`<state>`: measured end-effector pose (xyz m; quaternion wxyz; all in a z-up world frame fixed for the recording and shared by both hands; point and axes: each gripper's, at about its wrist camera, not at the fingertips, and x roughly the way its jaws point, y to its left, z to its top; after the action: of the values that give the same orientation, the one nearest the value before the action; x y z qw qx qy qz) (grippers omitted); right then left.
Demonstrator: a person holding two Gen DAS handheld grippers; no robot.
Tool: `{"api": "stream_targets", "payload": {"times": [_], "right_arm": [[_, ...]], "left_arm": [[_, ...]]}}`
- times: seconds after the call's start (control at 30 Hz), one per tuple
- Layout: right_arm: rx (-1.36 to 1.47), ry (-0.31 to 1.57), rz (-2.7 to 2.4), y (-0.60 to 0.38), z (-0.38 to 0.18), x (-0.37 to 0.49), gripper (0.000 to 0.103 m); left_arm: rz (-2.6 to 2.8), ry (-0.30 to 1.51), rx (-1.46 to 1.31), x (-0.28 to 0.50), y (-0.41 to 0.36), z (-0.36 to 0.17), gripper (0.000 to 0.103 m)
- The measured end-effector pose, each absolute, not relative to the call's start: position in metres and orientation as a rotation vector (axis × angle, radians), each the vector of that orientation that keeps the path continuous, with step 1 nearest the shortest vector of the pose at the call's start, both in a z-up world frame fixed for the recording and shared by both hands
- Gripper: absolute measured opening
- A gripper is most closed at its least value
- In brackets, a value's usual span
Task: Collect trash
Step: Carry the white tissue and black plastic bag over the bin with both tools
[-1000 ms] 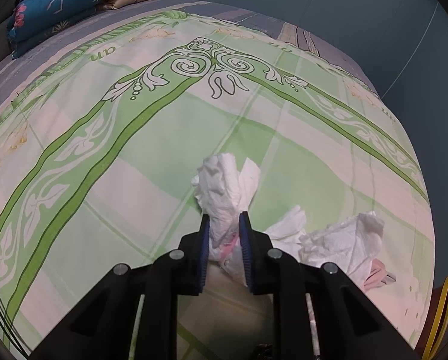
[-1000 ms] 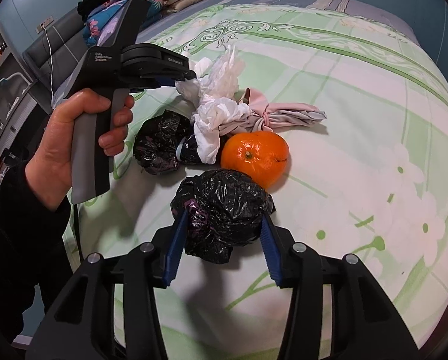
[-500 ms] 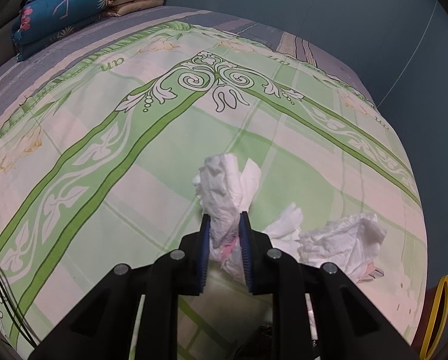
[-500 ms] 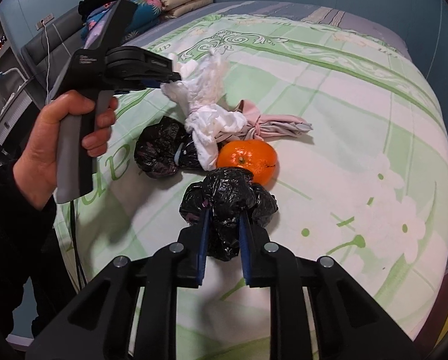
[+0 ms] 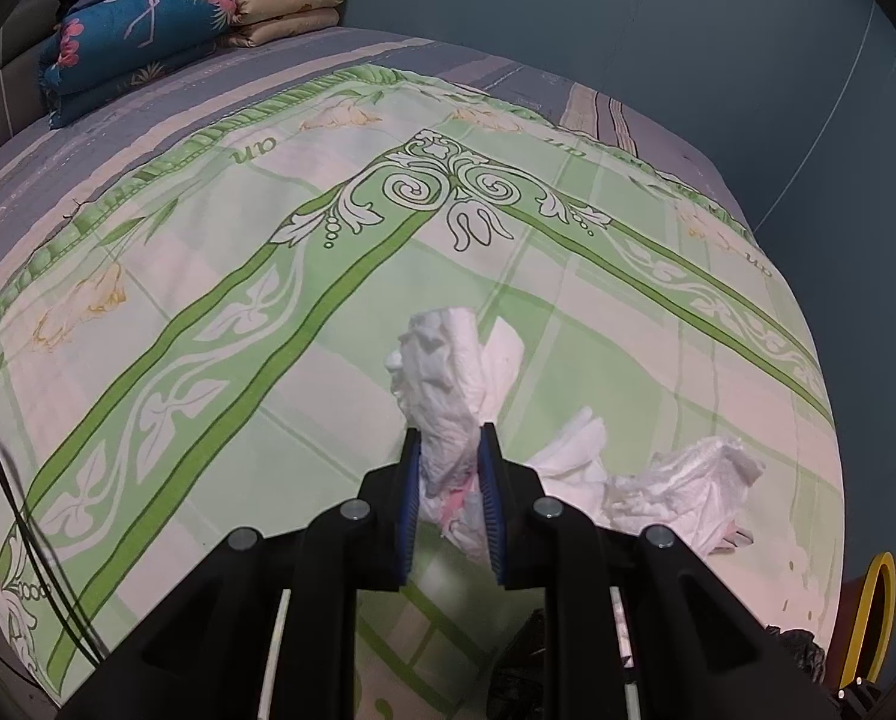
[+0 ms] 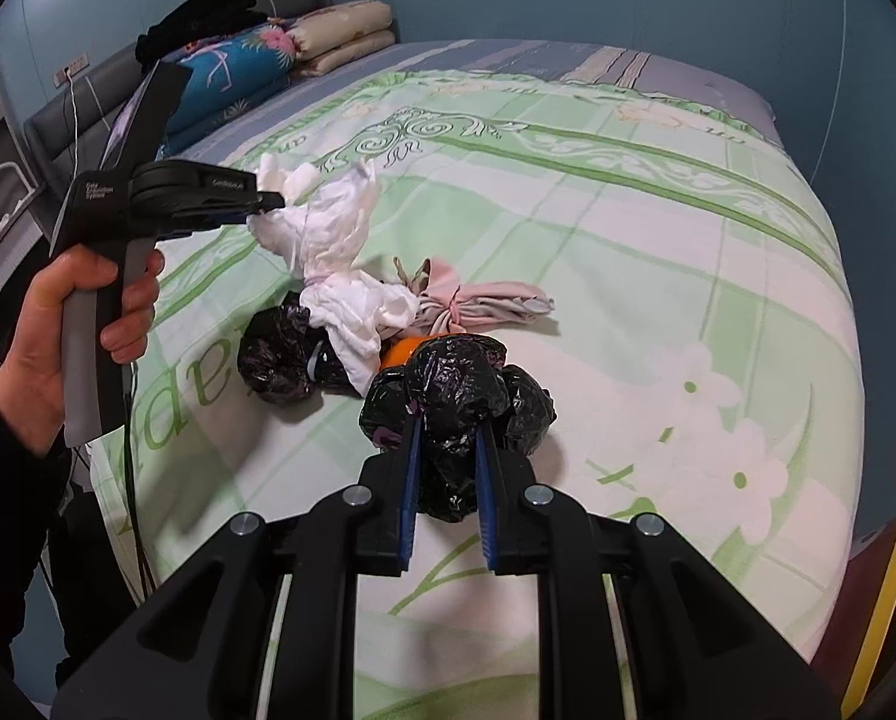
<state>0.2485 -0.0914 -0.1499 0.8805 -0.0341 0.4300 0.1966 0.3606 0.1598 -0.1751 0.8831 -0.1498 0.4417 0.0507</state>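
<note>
My left gripper (image 5: 448, 450) is shut on a crumpled white tissue wad (image 5: 448, 372) and holds it above the bed; it also shows in the right wrist view (image 6: 327, 222), held in a hand. My right gripper (image 6: 446, 441) is shut on a crumpled black plastic bag (image 6: 457, 384), lifted off the sheet. On the bed lie another white tissue (image 6: 363, 312), a second black bag (image 6: 279, 354), a pink knotted cloth (image 6: 478, 300) and an orange (image 6: 399, 351), mostly hidden behind the held bag.
The bed has a green and white patterned sheet (image 6: 658, 228). Folded blankets and pillows (image 6: 279, 60) are stacked at its far left corner. A yellow rim (image 6: 886, 600) shows at the lower right, beside the bed. More white tissue (image 5: 688, 492) lies right of my left gripper.
My right gripper has closed on the black bag and lifted it off the bed. My left gripper has risen with the tissue wad in it.
</note>
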Motion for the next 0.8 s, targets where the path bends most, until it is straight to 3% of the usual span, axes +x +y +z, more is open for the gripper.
{"api": "stream_targets", "payload": {"times": [0.8], "right_arm": [[-0.039, 0.797, 0.387, -0.13, -0.1, 0.203, 0.016]], "left_arm": [[0.103, 0.864, -0.302, 0.309, 0.163, -0.124, 0.017]]}}
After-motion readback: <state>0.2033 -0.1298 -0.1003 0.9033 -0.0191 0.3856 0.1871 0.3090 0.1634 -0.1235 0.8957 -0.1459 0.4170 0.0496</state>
